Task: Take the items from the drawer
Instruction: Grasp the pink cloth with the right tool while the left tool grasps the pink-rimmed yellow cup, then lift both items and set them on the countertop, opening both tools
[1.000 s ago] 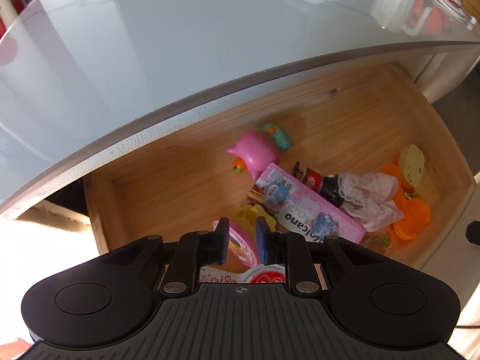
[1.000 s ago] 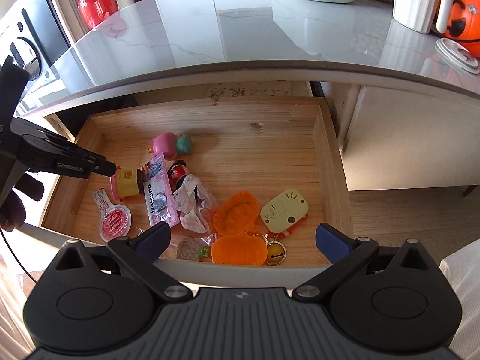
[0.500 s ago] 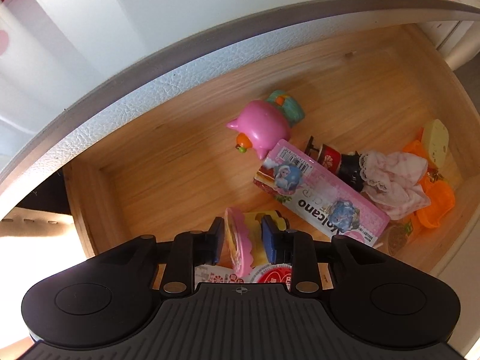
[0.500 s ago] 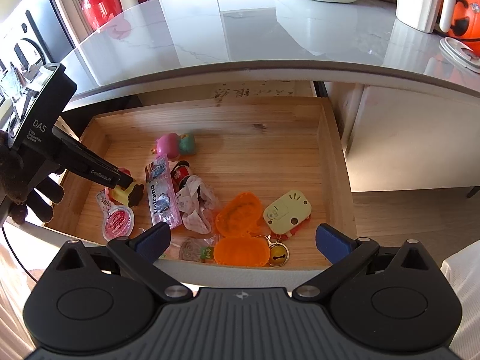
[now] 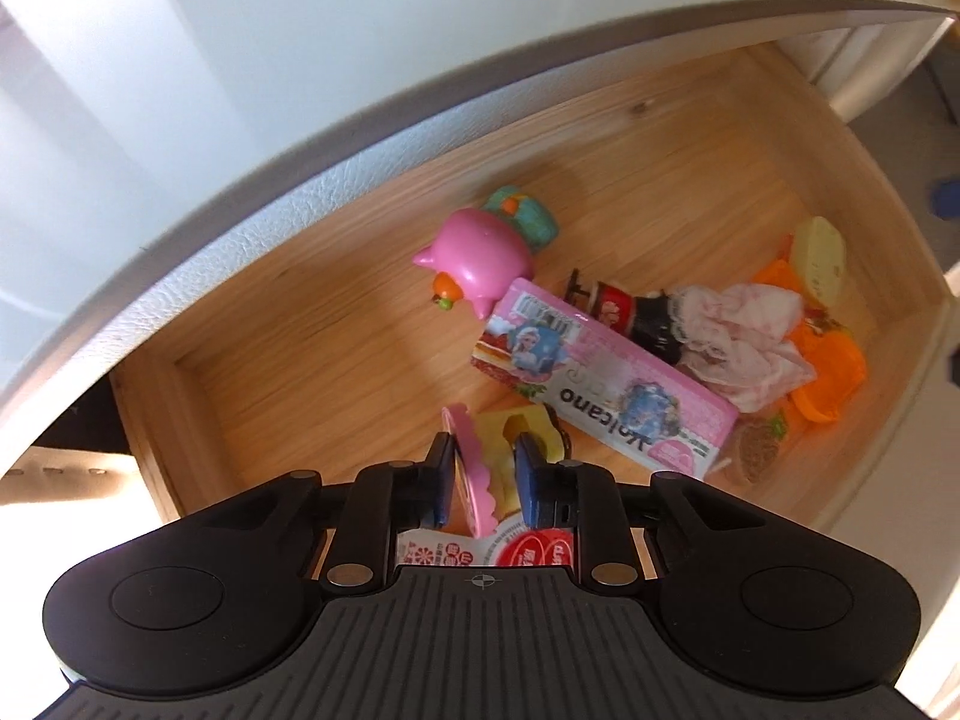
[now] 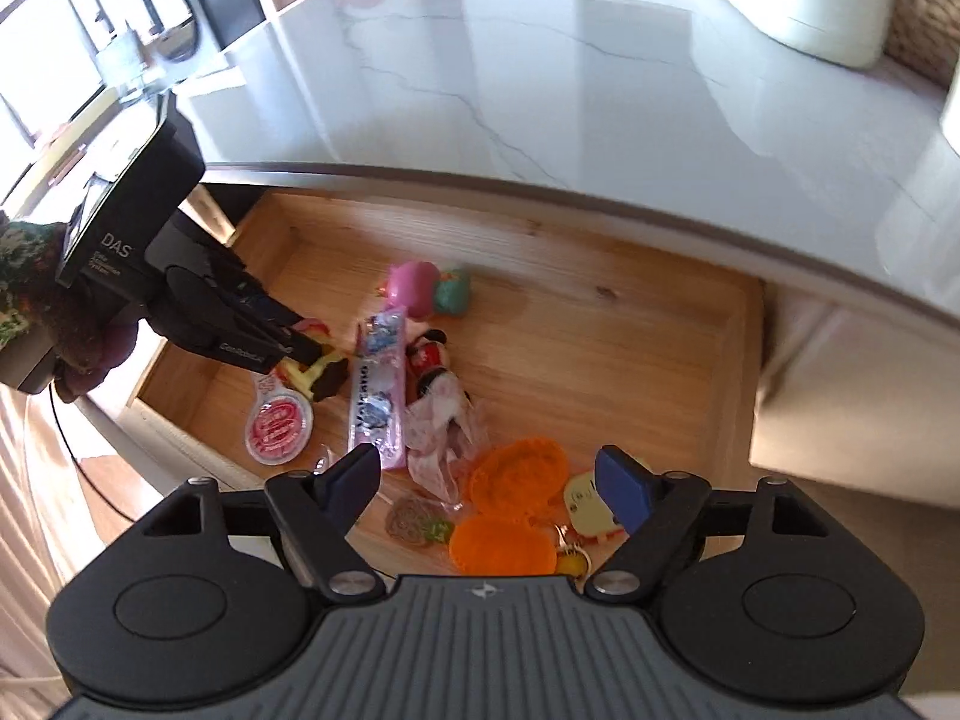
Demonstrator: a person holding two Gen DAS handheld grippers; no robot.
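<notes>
The wooden drawer (image 5: 147, 438) stands pulled out under a white counter. My left gripper (image 5: 485, 480) is down at its front left corner, shut on a pink and yellow toy (image 5: 501, 429); the right wrist view shows the same grip on that toy (image 6: 315, 363). Beside it lie a pink pig (image 5: 480, 252), a pink Volcano box (image 5: 606, 384) and a doll in a lace dress (image 5: 744, 342). My right gripper (image 6: 489, 480) hangs open above the drawer's front edge, over the orange moulds (image 6: 516, 474), holding nothing.
A red-lidded jelly cup (image 6: 279, 426) lies under the left gripper. A pale yellow toy (image 6: 585, 501) and a teal toy (image 6: 453, 294) also sit in the drawer. The marble counter (image 6: 540, 60) overhangs the drawer's back. A gloved hand (image 6: 78, 348) holds the left gripper.
My left gripper came down into the drawer and its fingers closed in on the pink and yellow toy. The right gripper swung left and closer over the drawer, still open.
</notes>
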